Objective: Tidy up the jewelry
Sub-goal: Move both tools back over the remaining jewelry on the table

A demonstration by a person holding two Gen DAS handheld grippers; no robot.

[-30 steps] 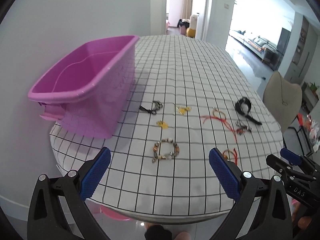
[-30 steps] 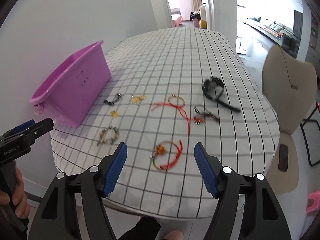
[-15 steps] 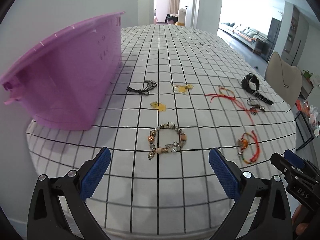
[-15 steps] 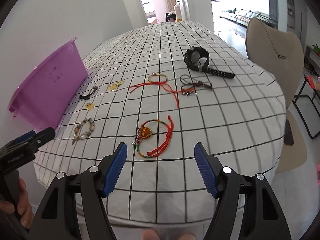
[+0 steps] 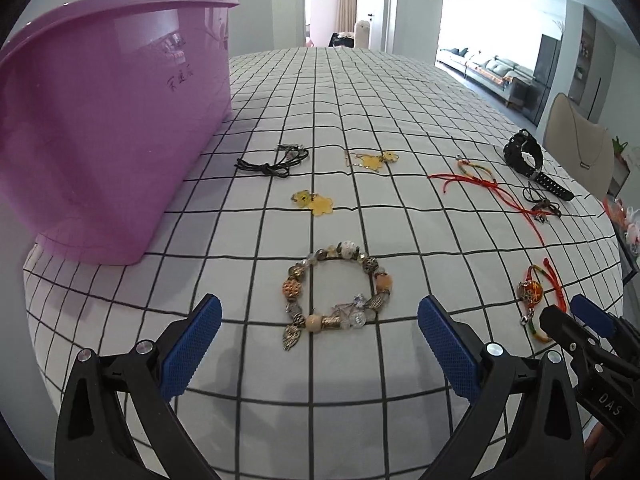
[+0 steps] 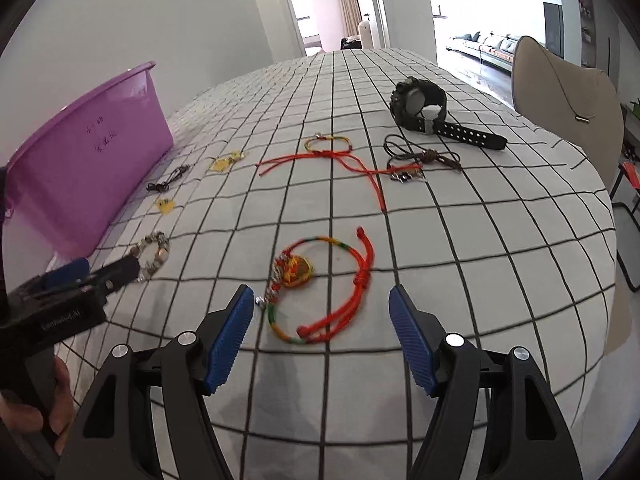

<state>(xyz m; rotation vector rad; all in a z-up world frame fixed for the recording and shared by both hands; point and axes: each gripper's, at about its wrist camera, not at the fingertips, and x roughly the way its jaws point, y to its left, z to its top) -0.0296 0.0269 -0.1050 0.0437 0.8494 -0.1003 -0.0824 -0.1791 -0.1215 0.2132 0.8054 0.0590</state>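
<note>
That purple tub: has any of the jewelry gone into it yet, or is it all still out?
None looks put away. The beaded bracelet, red cord bracelet and watch lie on the tablecloth beside the purple tub. Left gripper and right gripper are open, empty.

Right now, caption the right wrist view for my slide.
Open right hand-held gripper poised over a red cord bracelet on the checked tablecloth.

Home dining room: clothed table (image 5: 400,92), chair (image 6: 568,92), sofa (image 5: 492,70) beyond.

I read "DAS" on the right gripper (image 5: 591,338) at lower right; handwritten characters on the purple bin (image 5: 100,120) (upper left) stay illegible to me.
</note>
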